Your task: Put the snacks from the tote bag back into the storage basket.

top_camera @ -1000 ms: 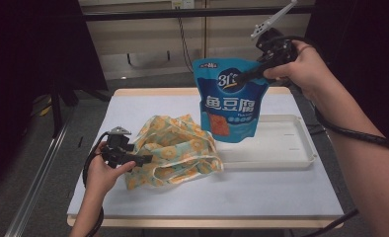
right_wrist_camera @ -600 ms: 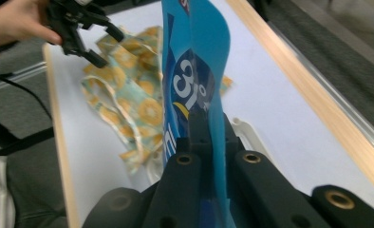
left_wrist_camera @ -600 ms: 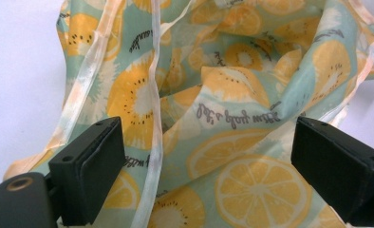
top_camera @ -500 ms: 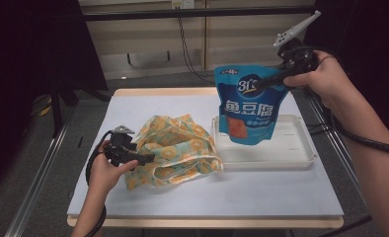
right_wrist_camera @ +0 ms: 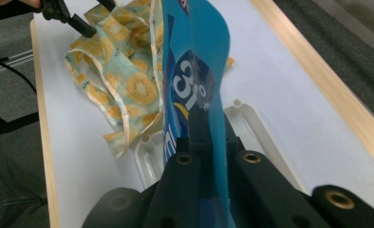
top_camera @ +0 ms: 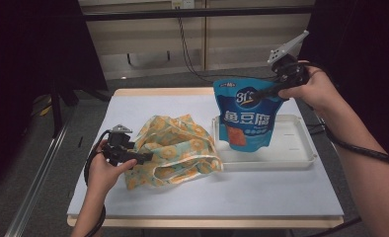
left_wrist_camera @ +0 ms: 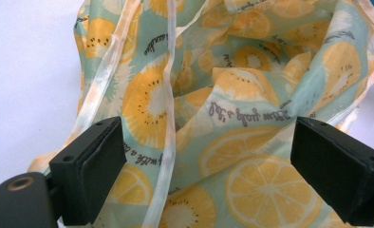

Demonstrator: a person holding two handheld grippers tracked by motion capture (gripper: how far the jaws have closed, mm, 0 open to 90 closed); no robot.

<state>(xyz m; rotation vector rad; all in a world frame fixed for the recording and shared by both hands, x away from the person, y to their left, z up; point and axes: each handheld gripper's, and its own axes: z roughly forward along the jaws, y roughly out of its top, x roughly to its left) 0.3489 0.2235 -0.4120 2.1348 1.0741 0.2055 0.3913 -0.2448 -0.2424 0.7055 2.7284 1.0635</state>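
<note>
— Where's the right gripper (top_camera: 255, 95) at the moment?

— I've got it up over the far right part of the table (top_camera: 182, 197), jaws pressed together on the top edge of the blue snack pouch (top_camera: 247, 116). In the right gripper view (right_wrist_camera: 201, 126) the pouch's upper rim runs straight between the two black jaws — pinched flat, no gap that I can see.

— And the pouch itself?

— It hangs below the gripper, upright, its printed face towards my side. Its lower part is down inside the white tray (top_camera: 291, 158), at the tray's left end. Whether the bottom edge actually touches the tray floor I can't tell.

— The left one?

— My left gripper (top_camera: 145, 157) sits low, near the table, its tips at the near-left edge of the fruit-print cloth bag (top_camera: 177, 148). In the left gripper view its jaws stand spread wide, one at each side, with the bag (left_wrist_camera: 223, 118) crumpled just ahead and between them — lemon and kiwi slices on pale green, a translucent handle strip (left_wrist_camera: 168, 109) running up the middle. The pads aren't pressing on the fabric.

— How do bag and tray lie relative to each other?

— From the left gripper, the bag spreads away to the right, and its far edge lies just beside the tray's left wall. The pouch is beyond that, well apart from the left gripper.
</note>
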